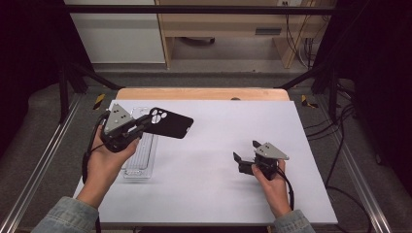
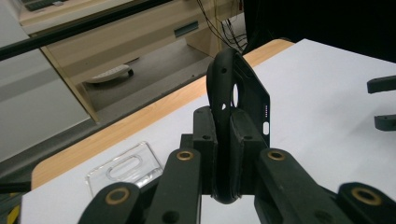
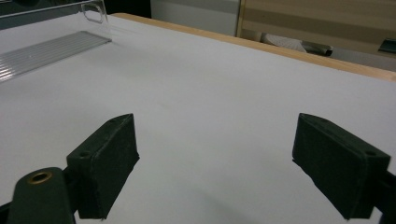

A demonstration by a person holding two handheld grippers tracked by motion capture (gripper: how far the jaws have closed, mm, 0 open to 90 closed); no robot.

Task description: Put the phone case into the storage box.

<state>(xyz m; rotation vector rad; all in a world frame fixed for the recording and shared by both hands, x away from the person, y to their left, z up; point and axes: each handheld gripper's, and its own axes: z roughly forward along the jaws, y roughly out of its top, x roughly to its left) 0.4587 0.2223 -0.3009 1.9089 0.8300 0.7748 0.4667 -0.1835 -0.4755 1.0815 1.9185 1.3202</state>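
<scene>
A black phone case [image 1: 170, 123] is held clear of the desk [image 1: 218, 145] at the far left, pinched at its edge between the closed fingers [image 2: 243, 140] of the left gripper [image 1: 138, 127]. A clear case [image 1: 141, 155] lies beneath it. The right gripper [image 1: 245, 154] is held low at the near right, fingers [image 3: 105, 163] spread and empty. A carry step is judged underway; a steady transfer or handover is called for next.

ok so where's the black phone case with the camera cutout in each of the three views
High view: black phone case at upper left, held off the table by the left gripper.
Left gripper view: centre, edge-on, clamped between the jaws.
Right gripper view: not in it.
Shared landmark: the clear plastic phone case lying on the white table.
</scene>
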